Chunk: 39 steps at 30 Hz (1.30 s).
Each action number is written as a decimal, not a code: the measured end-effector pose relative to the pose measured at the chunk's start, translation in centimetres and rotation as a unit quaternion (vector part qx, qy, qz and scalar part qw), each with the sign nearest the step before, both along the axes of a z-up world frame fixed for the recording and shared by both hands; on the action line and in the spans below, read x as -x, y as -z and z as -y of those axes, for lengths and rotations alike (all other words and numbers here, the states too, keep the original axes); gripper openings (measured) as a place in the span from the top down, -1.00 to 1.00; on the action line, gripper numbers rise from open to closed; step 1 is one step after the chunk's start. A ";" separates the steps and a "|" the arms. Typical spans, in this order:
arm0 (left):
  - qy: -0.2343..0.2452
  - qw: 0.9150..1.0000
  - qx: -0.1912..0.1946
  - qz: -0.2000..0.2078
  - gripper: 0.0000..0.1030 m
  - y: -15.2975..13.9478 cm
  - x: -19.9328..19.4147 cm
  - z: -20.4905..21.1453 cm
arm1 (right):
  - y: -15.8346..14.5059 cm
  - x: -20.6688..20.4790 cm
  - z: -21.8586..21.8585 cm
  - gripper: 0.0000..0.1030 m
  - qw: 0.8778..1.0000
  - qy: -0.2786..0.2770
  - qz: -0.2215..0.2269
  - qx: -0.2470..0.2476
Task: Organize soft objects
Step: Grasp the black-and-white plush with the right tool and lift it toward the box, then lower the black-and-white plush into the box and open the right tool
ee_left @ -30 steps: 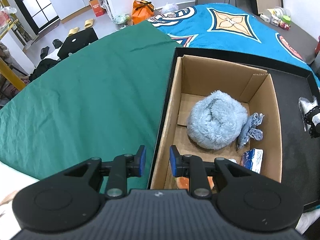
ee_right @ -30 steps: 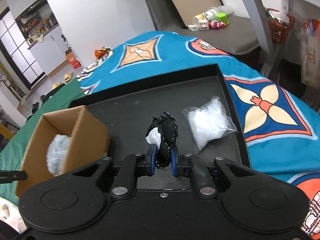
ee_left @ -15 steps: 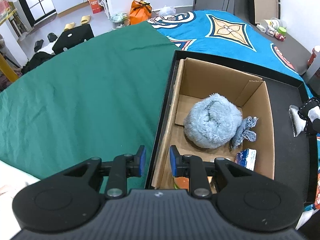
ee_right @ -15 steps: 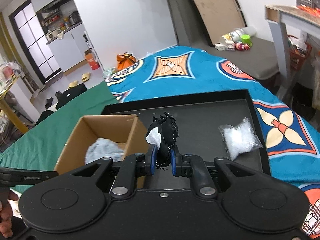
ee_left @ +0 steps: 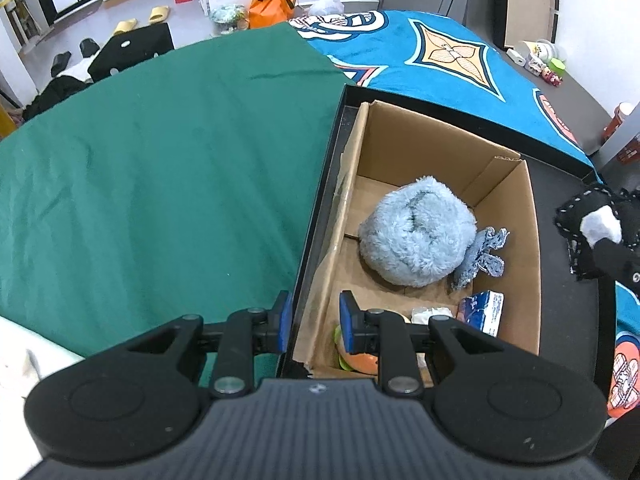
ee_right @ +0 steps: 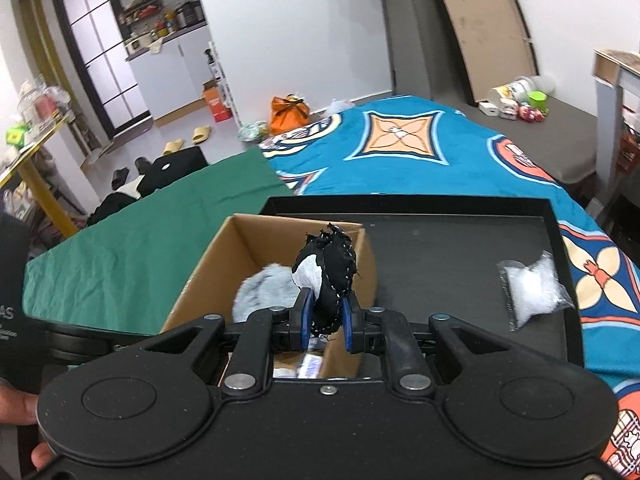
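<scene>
An open cardboard box stands in a black tray. In it lie a fluffy blue plush, a frayed denim piece, a blue packet and an orange toy. My right gripper is shut on a black stitched pouch with white stuffing, held over the box's right wall. My left gripper is open and empty, straddling the box's near left corner.
A clear bag of white stuffing lies on the tray's right side. A green cloth and a patterned blue blanket cover the surface. Floor clutter, an orange bag and slippers lie beyond.
My right gripper has carried the black pouch left, from above the tray floor to over the box. The left gripper has stayed open by the box corner.
</scene>
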<state>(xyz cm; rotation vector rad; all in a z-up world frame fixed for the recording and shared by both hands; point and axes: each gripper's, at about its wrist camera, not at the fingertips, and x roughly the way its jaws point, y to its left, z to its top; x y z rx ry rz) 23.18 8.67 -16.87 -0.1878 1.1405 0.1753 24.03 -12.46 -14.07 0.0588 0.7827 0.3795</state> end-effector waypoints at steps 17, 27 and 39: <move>0.004 0.999 0.041 -0.028 0.77 1.8 -0.6 -1.3 | 0.3 0.6 -5.2 0.69 0.999 -0.039 -0.007 0.014; -0.004 0.998 0.056 -0.024 0.75 1.9 -0.4 -1.9 | 1.3 0.8 -6.0 0.36 0.996 -0.074 -0.047 -0.003; 0.002 1.000 0.018 -0.014 0.69 0.8 -0.1 -0.7 | 1.6 0.9 -1.1 0.25 0.998 -0.024 -0.053 -0.002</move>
